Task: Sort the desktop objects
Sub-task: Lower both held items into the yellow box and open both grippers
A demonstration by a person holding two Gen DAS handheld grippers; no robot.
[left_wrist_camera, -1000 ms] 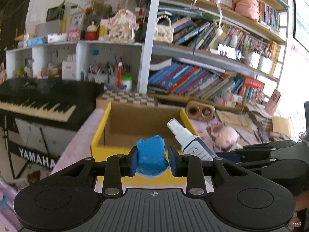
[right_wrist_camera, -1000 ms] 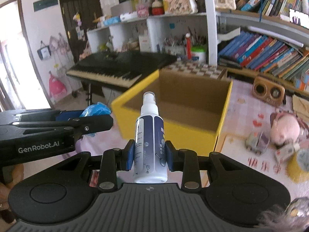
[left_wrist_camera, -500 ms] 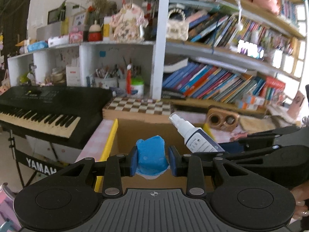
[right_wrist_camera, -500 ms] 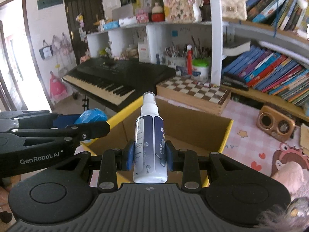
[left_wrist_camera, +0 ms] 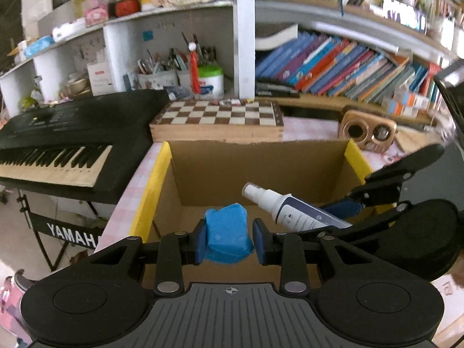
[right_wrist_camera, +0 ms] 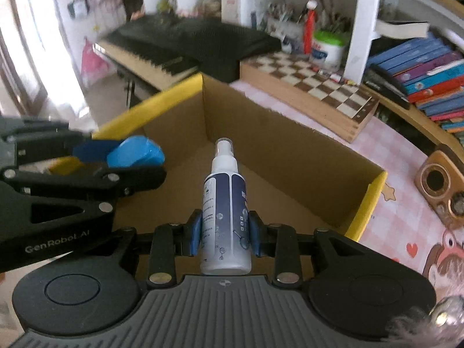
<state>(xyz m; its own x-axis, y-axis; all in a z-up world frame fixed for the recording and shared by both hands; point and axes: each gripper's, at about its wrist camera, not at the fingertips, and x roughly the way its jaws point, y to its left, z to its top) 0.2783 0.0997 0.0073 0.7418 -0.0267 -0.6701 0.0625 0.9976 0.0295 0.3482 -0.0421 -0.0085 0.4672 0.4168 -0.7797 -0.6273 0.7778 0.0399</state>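
Bright daylight glares through the doorway (right_wrist_camera: pixel 17 58) (blown out white); fisheye-bent edges, motion-blurred background.

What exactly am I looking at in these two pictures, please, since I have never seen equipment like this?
There is no robot here: a person carries a hand-held gripper in each hand, and each has a wide-angle camera looking forward along its two fingers. The black shape at the bottom of each picture is that gripper's own body.

The left camera's picture shows the left gripper closed on a small blue packet. The right camera's picture shows the right gripper closed on a spray bottle. Each gripper also shows at the side of the other's picture.

Both are held over an open cardboard box with yellow edges, standing on a pink table. Behind it lie a chessboard and a small wooden speaker; a keyboard stands to the left, below bookshelves.
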